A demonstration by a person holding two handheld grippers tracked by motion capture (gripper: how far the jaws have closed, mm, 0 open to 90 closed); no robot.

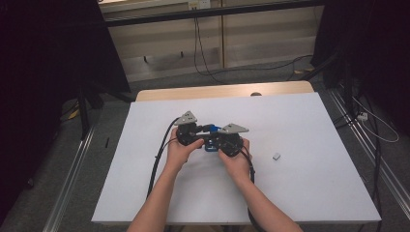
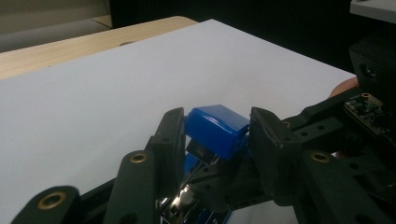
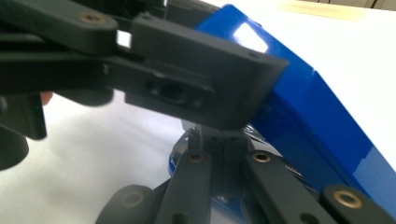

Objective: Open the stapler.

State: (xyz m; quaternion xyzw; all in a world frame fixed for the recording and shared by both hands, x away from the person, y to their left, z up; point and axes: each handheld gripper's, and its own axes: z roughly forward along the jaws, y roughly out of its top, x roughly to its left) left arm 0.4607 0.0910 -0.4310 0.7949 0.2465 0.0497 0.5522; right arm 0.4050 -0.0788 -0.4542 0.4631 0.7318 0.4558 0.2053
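The glossy blue plastic stapler (image 2: 217,128) shows silver metal underneath. Both tongs (image 1: 189,131) (image 1: 228,138) are matte black with brass-coloured rivets and pale grey plates. The desk (image 1: 300,193) is white with a light wood edge; the small block (image 1: 276,156) looks grey, perhaps.

A wooden table (image 1: 159,93) carries a white sheet (image 1: 300,193) that covers nearly all of its top. A small grey block (image 1: 276,156) lies on the sheet, right of centre.
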